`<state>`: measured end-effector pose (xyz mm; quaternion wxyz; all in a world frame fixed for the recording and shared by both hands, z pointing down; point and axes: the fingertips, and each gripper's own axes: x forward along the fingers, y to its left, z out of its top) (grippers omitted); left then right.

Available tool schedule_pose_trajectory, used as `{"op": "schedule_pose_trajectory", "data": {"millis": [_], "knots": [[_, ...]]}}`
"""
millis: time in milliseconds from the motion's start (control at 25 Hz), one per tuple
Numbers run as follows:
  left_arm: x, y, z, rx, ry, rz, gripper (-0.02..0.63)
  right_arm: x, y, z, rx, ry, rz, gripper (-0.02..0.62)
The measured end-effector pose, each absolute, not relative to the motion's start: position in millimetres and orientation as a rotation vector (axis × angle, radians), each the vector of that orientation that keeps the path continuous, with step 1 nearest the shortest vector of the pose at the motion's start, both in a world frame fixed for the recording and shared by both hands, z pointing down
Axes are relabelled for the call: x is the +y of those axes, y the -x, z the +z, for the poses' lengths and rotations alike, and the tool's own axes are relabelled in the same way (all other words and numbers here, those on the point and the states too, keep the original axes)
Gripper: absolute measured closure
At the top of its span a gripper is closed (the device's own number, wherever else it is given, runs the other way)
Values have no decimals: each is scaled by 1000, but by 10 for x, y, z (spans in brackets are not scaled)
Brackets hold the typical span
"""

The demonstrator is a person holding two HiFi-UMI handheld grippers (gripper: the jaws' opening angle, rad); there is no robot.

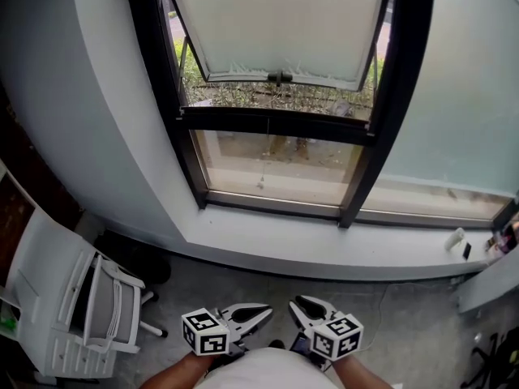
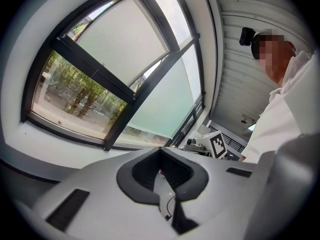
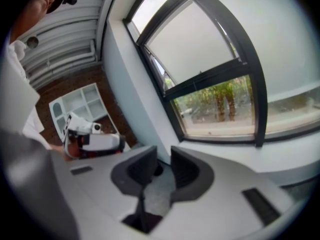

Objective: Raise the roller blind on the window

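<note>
The pale roller blind [image 1: 280,23] covers the upper part of the black-framed window, and its bottom bar [image 1: 280,78] hangs above the crossbar. A thin cord [image 1: 267,148] drops from the bar down over the lower pane. Both grippers are held low near the person's body, far below the window. My left gripper [image 1: 263,310] is shut with nothing in it, its tips meeting [image 2: 161,151]. My right gripper [image 1: 298,305] stands beside it, jaws a little apart and empty [image 3: 162,156]. The blind [image 2: 125,44] also shows in both gripper views [image 3: 190,39].
A white window sill [image 1: 324,245] runs below the frame, with small objects [image 1: 458,240] at its right end. A white chair [image 1: 81,306] stands on the floor at the left, with a dark object [image 1: 134,258] behind it.
</note>
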<state>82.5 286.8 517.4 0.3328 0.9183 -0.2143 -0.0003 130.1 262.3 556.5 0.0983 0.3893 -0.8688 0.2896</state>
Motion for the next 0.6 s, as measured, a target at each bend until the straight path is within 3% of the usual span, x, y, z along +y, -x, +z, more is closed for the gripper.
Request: {"op": "schedule_pose_trajectory", "data": {"millis": [600], "knots": [[2098, -241, 5261, -766, -2470, 2, 586, 2080, -954, 5738, -2541, -1122, 900, 517]]}}
